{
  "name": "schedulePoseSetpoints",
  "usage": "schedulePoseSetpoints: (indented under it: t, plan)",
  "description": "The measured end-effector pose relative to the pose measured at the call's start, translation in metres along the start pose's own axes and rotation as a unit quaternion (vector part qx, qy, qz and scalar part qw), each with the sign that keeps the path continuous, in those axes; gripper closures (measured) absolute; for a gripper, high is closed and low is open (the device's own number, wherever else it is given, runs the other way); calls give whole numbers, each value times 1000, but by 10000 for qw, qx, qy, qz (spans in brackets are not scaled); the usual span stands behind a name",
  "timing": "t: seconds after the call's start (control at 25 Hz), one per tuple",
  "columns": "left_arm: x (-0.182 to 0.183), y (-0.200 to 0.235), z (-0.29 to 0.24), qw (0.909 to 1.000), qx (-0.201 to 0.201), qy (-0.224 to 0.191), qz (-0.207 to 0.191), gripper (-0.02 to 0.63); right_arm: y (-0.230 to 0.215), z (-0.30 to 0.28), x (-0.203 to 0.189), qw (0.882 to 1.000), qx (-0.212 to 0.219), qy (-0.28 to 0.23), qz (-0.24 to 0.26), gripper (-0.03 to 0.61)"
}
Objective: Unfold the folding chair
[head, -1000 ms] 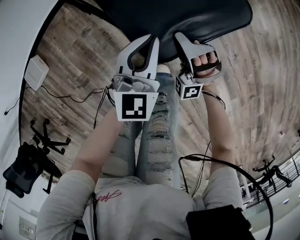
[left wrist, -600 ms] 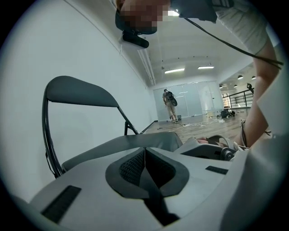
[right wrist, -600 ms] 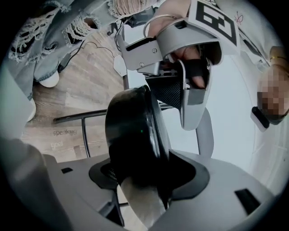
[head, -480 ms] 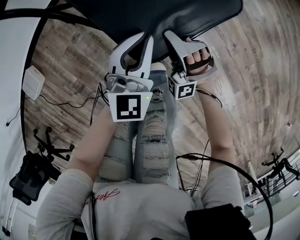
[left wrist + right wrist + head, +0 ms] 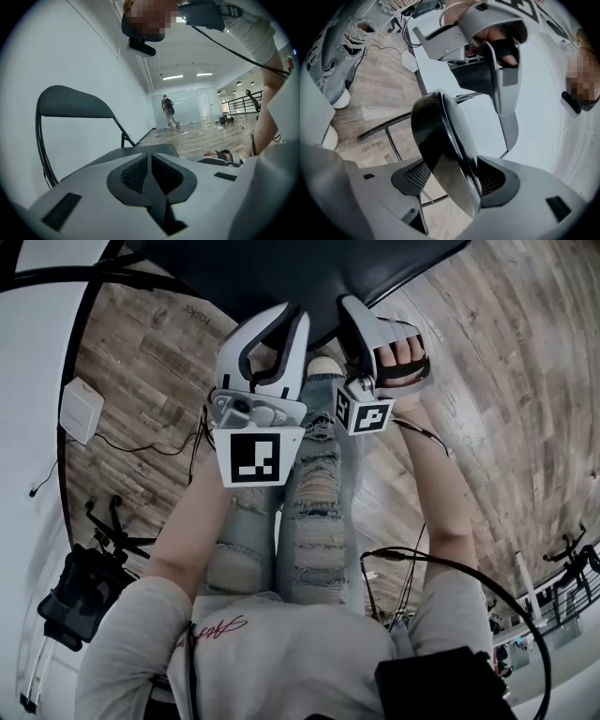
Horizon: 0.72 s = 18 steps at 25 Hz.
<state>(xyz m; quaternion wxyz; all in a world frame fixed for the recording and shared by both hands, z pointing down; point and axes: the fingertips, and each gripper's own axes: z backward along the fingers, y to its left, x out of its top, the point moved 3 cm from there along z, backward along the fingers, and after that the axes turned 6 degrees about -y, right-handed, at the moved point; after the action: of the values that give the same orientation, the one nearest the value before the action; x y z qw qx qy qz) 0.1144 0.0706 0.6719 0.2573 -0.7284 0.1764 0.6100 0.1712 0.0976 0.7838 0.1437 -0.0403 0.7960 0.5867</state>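
The folding chair's dark seat (image 5: 300,277) fills the top of the head view. My left gripper (image 5: 277,329) reaches its front edge with jaws shut and nothing between them. In the left gripper view the gripper (image 5: 151,171) points over the seat (image 5: 157,148) towards the curved backrest (image 5: 75,103). My right gripper (image 5: 361,320) is at the seat edge beside it. In the right gripper view the seat's rim (image 5: 440,136) stands between the jaws of this gripper (image 5: 450,180). They are opening, with a gap showing at the left pad.
Wooden floor lies all round. A white wall stands behind the chair. A white box (image 5: 80,409) and cables (image 5: 141,442) lie on the floor at the left, with an office chair (image 5: 75,592) lower left. A person (image 5: 168,110) stands far down the room.
Both grippers have shifted a little with the seat edge, which now sits higher in the head view. The right gripper has rolled. The left jaws stay shut.
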Motion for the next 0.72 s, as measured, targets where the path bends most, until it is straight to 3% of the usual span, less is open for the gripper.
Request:
schedulePoseSetpoints:
  t: [0.2, 0.32, 0.44, 0.52, 0.56, 0.6, 0.72]
  plan:
    - [13, -4, 0, 9999, -164, 38, 15, 594, 4, 21, -7, 9986, -95, 356, -387, 298]
    - [21, -3, -3, 9998, -221, -18, 23, 594, -11, 46, -24, 9923, -225, 911, -806, 298]
    - [44, -1, -1, 9996, -250, 56, 114, 594, -51, 64, -26, 9808, -271, 1380, -1349, 301]
    - [77, 2, -4, 9995, -270, -64, 136, 594, -104, 68, -22, 9717, -524, 1539, -1712, 309]
    - [99, 6, -5, 9994, -260, -166, 136, 594, -137, 70, -19, 9670, -769, 1580, -1845, 349]
    - [122, 12, -6, 9993, -230, -275, 143, 594, -173, 72, -13, 9614, -1071, 1591, -1973, 556]
    - [199, 35, 1, 9970, 12, -648, 412, 594, -279, 88, 16, 9374, -1758, 1427, -2646, 565]
